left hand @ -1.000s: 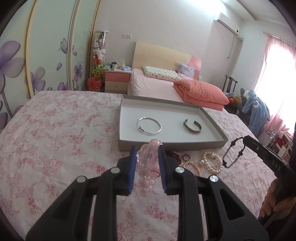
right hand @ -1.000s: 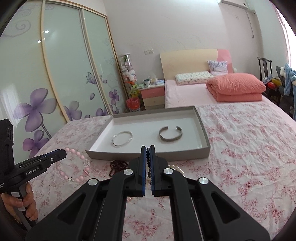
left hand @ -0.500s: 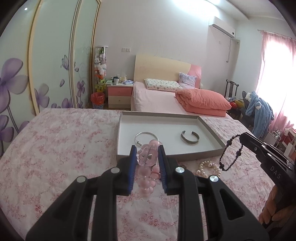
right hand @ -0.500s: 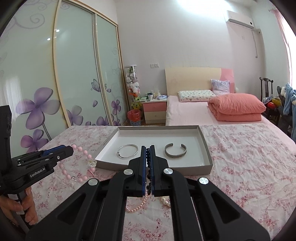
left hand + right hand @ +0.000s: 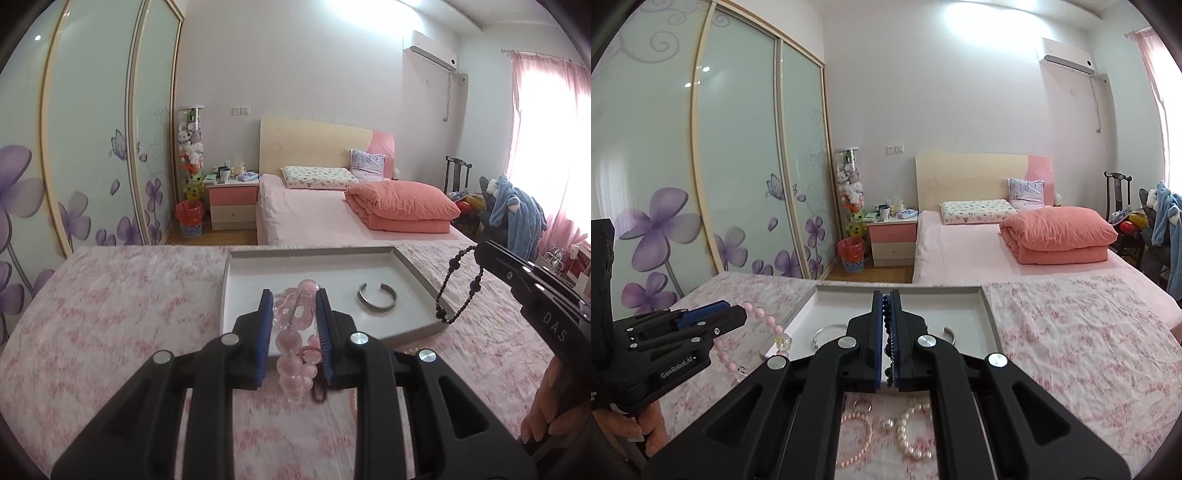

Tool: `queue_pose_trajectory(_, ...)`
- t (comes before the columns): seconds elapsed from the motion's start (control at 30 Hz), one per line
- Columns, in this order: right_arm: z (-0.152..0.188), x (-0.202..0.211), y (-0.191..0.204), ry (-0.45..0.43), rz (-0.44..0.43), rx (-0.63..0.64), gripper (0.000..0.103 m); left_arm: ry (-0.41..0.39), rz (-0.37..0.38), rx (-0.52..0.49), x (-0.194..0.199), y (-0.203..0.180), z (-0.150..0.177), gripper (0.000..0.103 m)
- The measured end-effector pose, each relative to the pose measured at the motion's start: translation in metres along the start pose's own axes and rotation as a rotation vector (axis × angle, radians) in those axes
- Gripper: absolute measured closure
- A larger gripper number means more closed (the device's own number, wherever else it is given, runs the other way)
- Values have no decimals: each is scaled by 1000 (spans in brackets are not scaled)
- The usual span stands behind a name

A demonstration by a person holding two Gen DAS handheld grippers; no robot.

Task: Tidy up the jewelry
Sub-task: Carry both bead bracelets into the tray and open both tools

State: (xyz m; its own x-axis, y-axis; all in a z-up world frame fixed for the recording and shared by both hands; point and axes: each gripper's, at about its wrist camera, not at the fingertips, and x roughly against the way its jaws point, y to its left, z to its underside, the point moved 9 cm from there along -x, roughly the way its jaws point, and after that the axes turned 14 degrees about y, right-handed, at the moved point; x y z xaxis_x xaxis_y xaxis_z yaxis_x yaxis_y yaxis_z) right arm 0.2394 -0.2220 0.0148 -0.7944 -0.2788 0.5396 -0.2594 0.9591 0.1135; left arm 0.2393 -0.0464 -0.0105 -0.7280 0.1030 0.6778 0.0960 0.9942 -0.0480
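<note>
My left gripper (image 5: 293, 301) is shut on a pink bead bracelet (image 5: 293, 343) with a clear flower charm, held above the floral cloth just short of the grey tray (image 5: 417, 275). It also shows in the right wrist view (image 5: 733, 317), the pink bracelet (image 5: 764, 321) hanging from it. My right gripper (image 5: 886, 299) is shut on a dark bead bracelet (image 5: 886, 314), which dangles beside the tray's right rim in the left wrist view (image 5: 458, 291). A silver cuff (image 5: 376, 297) lies in the tray. A silver bangle (image 5: 822, 336) is partly hidden.
Pearl bracelets (image 5: 916, 432) and a pink bead strand (image 5: 855, 443) lie on the cloth (image 5: 1071, 350) in front of the tray. A dark reddish strand (image 5: 319, 391) lies under my left gripper. A bed (image 5: 332, 221) stands behind.
Both grippers have risen and tilted up with their bracelets still held; the tray now sits lower and flatter in both views. The loose pearls have dropped out of the left wrist view.
</note>
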Motion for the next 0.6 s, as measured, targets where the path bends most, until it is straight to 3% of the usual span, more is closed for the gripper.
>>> queue_pose_trajectory(0.6, -23, -96, -25, 111, -21, -73, 98, 66, -27, 32, -85, 13, -46, 79)
